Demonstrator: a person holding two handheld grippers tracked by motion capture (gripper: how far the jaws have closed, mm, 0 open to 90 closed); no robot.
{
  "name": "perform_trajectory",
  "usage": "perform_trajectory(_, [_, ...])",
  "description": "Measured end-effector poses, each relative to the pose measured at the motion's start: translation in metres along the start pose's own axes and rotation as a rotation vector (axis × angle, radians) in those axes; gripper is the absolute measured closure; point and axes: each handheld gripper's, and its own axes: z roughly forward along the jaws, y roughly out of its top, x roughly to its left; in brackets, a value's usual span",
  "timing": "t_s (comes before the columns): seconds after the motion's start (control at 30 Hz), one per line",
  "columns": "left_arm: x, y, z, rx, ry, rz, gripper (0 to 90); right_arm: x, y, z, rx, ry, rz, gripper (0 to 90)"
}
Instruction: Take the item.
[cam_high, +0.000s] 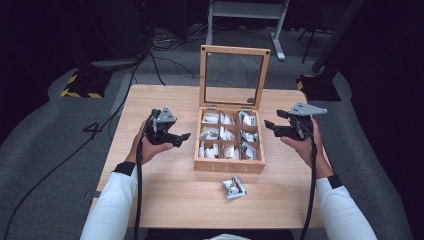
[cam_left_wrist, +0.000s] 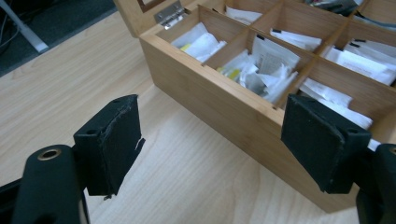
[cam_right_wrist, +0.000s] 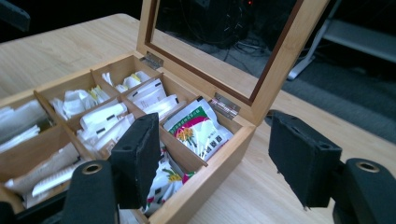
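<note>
Wooden box (cam_high: 229, 165) is shown at the middle of the tabletop (cam_high: 165, 200), slightly toward the far edge, with its glass-paned lid (cam_high: 234, 77) raised upright on two hinges at the back wall. The interior is divided into a grid of compartments in which white sachets (cam_high: 224, 133) are stacked; printed sachets (cam_high: 248, 135) are seen in the right-hand column.

Toward the left edge of the tabletop, the left gripper (cam_high: 181, 139) is held in the left hand (cam_high: 146, 148), raised above the surface and pointed at the box's left wall, apart from it. In the left gripper view its jaws are seen spread wide, with nothing between the pads (cam_left_wrist: 114, 142); bare tabletop and the box wall lie beyond them.

Near the front edge, just before the box's right front corner, a single loose sachet (cam_high: 234, 187) lies on the tabletop.

Toward the right edge, the right gripper (cam_high: 272, 120) is held in the right hand (cam_high: 303, 142), raised and pointed at the box's right wall without touching it. In the right gripper view its jaws are seen wide apart and empty, and a printed sachet (cam_right_wrist: 198, 130) is seen in the rear corner compartment beside a hinge (cam_right_wrist: 226, 106).
</note>
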Motion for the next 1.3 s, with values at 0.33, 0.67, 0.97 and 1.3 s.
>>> perform_trajectory(0.33, [0.016, 0.031, 0.027, 0.008, 0.046, -0.041, 20.3, -0.018, 0.005, 0.029, 0.032, -0.053, 0.034, 37.1])
perform_trajectory(0.67, [0.029, 0.063, 0.07, 0.026, 0.094, -0.073, 21.5, -0.033, 0.016, 0.065, 0.052, -0.047, 0.084, 36.0])
perform_trajectory(0.97, [0.038, 0.079, 0.098, 0.035, 0.128, -0.136, 21.5, -0.045, 0.023, 0.093, 0.09, -0.044, 0.113, 35.7])
perform_trajectory(1.3, [0.058, 0.077, 0.117, 0.076, 0.171, -0.251, 22.2, -0.053, 0.025, 0.12, 0.142, -0.024, 0.167, 34.3])
